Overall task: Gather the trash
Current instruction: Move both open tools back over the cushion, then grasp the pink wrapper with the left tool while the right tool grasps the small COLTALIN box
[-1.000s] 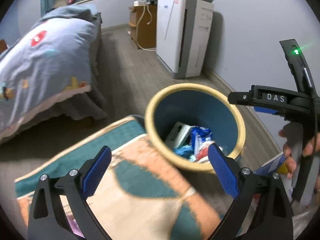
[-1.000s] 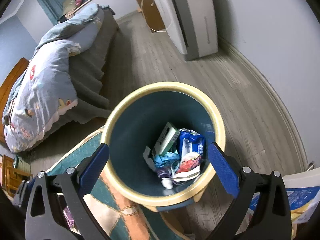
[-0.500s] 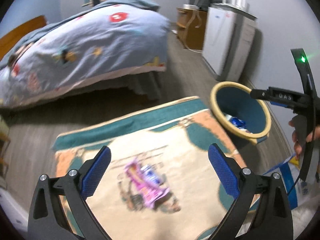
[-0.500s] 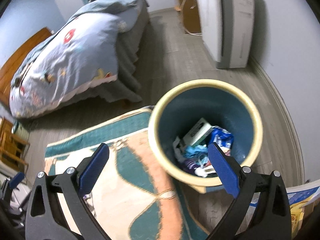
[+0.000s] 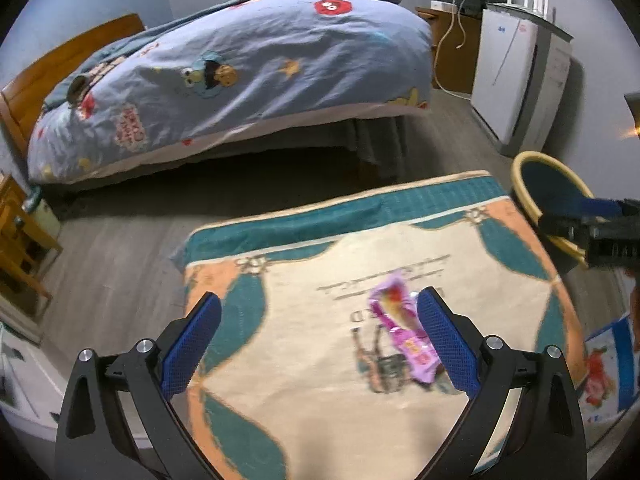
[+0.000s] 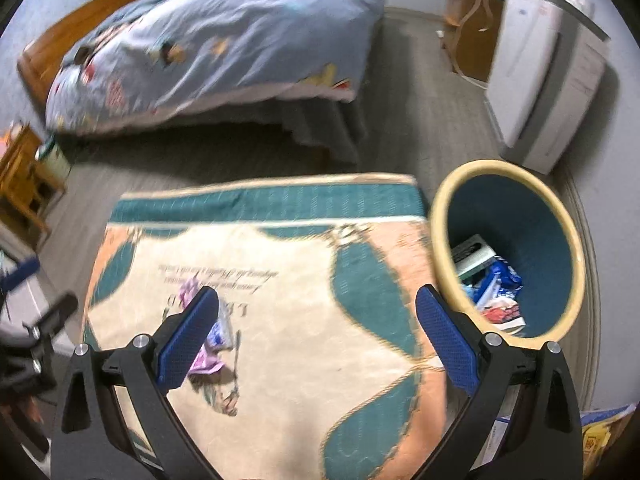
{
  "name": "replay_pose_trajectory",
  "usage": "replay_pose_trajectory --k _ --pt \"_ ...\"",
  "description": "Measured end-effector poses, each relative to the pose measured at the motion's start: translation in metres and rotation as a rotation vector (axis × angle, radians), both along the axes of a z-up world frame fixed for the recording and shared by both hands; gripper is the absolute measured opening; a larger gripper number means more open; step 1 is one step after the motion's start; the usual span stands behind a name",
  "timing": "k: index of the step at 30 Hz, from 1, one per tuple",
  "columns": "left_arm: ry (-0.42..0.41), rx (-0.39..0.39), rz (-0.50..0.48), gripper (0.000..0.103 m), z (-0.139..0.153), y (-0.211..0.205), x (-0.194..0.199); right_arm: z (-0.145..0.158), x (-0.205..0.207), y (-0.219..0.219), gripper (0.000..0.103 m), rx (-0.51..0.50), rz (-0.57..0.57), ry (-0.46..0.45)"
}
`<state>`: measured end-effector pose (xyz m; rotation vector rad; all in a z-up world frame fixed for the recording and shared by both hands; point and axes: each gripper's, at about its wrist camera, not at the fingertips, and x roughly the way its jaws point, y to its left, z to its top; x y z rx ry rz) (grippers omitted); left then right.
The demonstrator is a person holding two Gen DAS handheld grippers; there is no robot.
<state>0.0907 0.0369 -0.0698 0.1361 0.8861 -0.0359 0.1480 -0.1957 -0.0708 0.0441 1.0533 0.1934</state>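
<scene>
A pink snack wrapper lies on the patterned rug, just inside the right finger of my left gripper, which hangs open above it. In the right wrist view the same wrapper peeks out behind the left finger of my open right gripper. The blue bin with a yellow rim stands off the rug's right side and holds several wrappers and a small box. The bin's rim also shows at the right edge of the left wrist view, partly hidden by the other gripper's black body.
A bed with a blue cartoon duvet fills the far side. A white air purifier stands against the right wall beyond the bin. Wooden furniture sits at the left. A printed bag lies at the rug's right side.
Both grippers have swung left, away from over the bin toward the rug. The pink wrapper has come between the left gripper's fingers in view. Both stay open.
</scene>
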Motion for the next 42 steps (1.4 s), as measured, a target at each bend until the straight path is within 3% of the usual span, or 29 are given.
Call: replay_pose_trajectory --k 18,28,31,34,42 --pt "0.042 -0.022 0.078 0.097 -0.019 0.051 0.015 -0.055 -0.011 0.095 0.095 -0.036 0.179 0.083" --pt "0.074 -0.018 0.102 0.097 -0.030 0.061 0.023 -0.091 -0.011 0.127 0.046 -0.064 0.302 0.178" --pt "0.082 -0.010 0.099 0.097 -0.033 0.058 0.025 -0.099 -0.012 0.130 0.015 -0.074 0.325 0.209" --pt "0.084 -0.008 0.096 0.097 -0.034 0.054 0.027 -0.092 -0.014 0.126 0.010 -0.067 0.327 0.213" --pt "0.109 -0.008 0.070 0.097 -0.045 0.030 0.034 -0.029 -0.017 0.073 0.008 -0.088 0.291 0.184"
